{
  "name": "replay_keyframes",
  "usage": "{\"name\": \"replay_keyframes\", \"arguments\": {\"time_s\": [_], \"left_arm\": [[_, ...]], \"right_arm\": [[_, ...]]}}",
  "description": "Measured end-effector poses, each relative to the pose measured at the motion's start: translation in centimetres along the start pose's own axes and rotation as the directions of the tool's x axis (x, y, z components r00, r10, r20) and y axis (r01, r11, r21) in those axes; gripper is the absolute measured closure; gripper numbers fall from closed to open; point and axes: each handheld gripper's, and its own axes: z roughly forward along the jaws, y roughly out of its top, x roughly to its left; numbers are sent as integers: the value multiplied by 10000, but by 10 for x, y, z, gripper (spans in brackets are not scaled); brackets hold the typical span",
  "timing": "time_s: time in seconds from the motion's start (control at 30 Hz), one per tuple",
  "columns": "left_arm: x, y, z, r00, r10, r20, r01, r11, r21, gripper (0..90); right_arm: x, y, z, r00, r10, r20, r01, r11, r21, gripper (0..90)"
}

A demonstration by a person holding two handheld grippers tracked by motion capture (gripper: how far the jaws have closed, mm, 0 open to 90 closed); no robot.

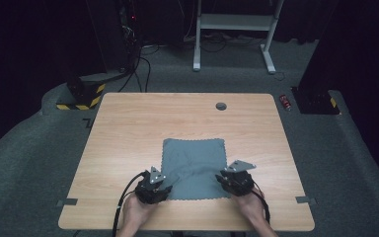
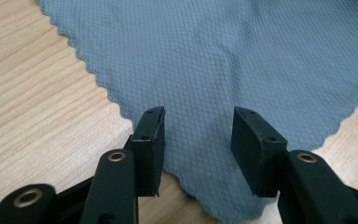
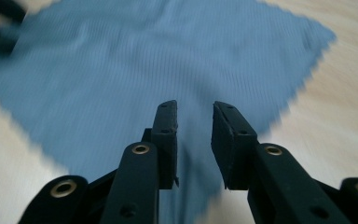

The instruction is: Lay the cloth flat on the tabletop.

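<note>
At the near edge of the light wooden table (image 1: 128, 128), the left gripper (image 1: 159, 186) sits over the near-left corner of a grey, roughly square microfibre cloth with scalloped edges (image 1: 195, 165), its jaws apart with the corner between them. The right gripper (image 1: 231, 178) meets the near-right corner, jaws parted by a narrow gap. The cloth lies flat, sides square with the table, faintly creased. Farther off is a small round grey grommet (image 1: 221, 105).
</note>
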Motion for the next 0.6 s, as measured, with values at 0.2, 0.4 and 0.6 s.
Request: {"name": "replay_keyframes", "arguments": {"time_s": [0.2,0.4,0.6], "left_arm": [[1,-8,-6,9998,-191,39,191,9998,-26,547],[7,-10,-12,9984,-529,201,529,9986,7,530],[11,27,6,9971,-709,269,731,9927,-957,473]], "right_arm": [[13,34,48,9995,-229,-228,235,9994,271,686],[19,25,51,9968,-614,-516,653,9948,780,682],[15,25,43,9982,-556,-221,566,9972,497,666]]}}
